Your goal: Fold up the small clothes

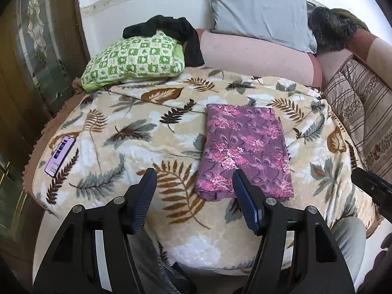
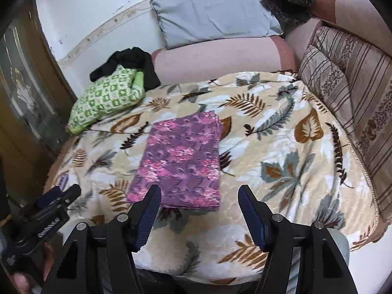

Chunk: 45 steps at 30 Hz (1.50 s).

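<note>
A purple cloth with pink flowers (image 1: 245, 147) lies folded into a flat rectangle on the leaf-patterned blanket (image 1: 137, 132); it also shows in the right wrist view (image 2: 182, 161). My left gripper (image 1: 194, 174) is open and empty, held above the blanket just near of the cloth's near left corner. My right gripper (image 2: 199, 191) is open and empty, held above the cloth's near edge. The left gripper also shows at the lower left of the right wrist view (image 2: 63, 192).
A green checked pillow (image 1: 132, 61) with a black garment (image 1: 176, 29) on it lies at the back left. A phone (image 1: 60, 155) lies at the blanket's left edge. A grey cushion (image 1: 259, 12), pink bolster (image 1: 254, 56) and striped cushion (image 1: 362, 112) line the back and right.
</note>
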Tool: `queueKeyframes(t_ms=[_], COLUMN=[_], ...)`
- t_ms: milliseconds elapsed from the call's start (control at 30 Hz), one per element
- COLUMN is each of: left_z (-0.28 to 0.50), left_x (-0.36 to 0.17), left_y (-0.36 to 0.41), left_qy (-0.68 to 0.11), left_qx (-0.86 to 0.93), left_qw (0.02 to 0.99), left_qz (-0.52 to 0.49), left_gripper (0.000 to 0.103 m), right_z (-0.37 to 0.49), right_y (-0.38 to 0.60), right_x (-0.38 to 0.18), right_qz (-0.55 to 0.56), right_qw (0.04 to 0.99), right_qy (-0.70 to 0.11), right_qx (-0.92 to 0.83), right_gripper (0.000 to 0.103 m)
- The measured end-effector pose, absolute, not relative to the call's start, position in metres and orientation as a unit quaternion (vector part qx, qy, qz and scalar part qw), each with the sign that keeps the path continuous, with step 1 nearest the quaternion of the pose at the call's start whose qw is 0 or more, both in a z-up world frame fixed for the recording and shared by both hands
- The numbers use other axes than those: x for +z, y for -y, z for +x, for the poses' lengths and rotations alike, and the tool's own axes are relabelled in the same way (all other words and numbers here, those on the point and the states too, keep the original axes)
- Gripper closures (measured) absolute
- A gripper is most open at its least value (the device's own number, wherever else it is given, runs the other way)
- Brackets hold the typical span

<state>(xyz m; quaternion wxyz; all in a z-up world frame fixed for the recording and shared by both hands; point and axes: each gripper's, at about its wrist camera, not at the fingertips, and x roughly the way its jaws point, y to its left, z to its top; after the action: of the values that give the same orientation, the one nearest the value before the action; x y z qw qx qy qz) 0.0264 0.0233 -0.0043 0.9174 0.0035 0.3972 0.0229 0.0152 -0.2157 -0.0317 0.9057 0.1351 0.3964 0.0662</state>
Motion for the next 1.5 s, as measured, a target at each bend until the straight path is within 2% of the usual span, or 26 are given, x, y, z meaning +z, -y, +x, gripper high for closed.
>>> queueKeyframes(t_ms=[300,1500], left_z=[0.017,0.021], left_x=[0.009,0.0], left_y=[-0.016,-0.016], left_qy=[-0.382,-0.398], left_qx=[0.031,0.037], left_qw=[0.923,0.916], left_qz=[0.021,0.022], left_gripper=[0.038,0.038], right_z=[0.011,0.012], right_y=[0.205,0.194], right_x=[-0.032,-0.039], right_qz=[0.122,0.109], right_qw=[0.904,0.898], right_qy=[-0.403,-0.42], right_qx=[0.072,0.074], right_gripper=[0.04,0.04])
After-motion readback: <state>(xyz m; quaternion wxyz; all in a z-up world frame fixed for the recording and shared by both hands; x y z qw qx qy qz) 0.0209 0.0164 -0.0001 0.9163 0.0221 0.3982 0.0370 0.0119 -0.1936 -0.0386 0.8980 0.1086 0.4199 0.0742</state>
